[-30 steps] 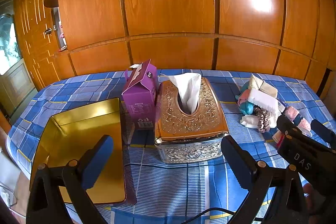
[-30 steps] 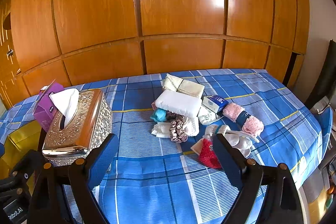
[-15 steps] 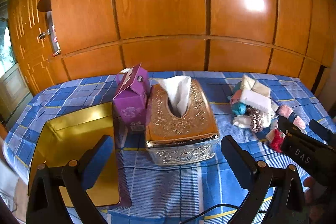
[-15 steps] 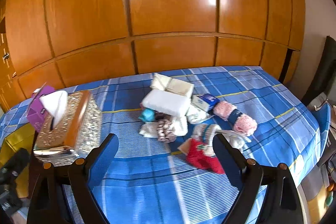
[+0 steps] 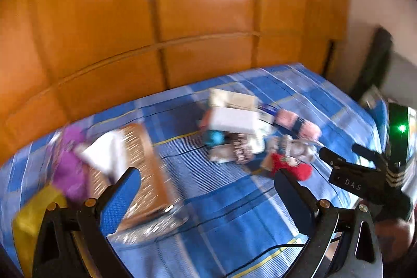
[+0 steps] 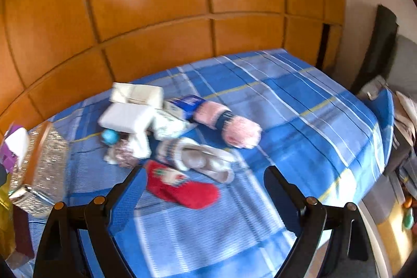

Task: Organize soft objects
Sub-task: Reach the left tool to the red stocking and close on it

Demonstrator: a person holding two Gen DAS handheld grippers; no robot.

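- At far left, a gold tray [image 5: 28,220] is seen at the edge of the blue plaid bedspread [image 6: 299,106]; nothing soft can be made out in it, though the left wrist view is badly blurred.
- Beside it, a purple carton [image 5: 69,160] and an ornate tissue box [image 6: 44,163] are shown close together, a white tissue [image 6: 18,140] standing out of the box.
- The left gripper [image 5: 207,193] is held above the bedspread with its blue-padded fingers [image 5: 120,197] spread wide and nothing between them.
- At centre, the pile of soft objects is pictured unsorted: white tissue packs [image 6: 125,117], a teal ball [image 6: 109,136], a patterned scrunchie [image 6: 125,158], a blue-and-white packet [image 6: 186,102], a pink fuzzy sock roll [image 6: 229,125], a grey slipper sock [image 6: 206,163] and a red Christmas sock [image 6: 182,186], most of them touching or overlapping.
- The right gripper [image 6: 203,190] is poised just short of the red Christmas sock, fingers [image 6: 127,196] parted and empty.
- The task is judged to be barely begun: every soft item is left on the bedspread, well apart from the tray, and a first pick-up is not yet made.
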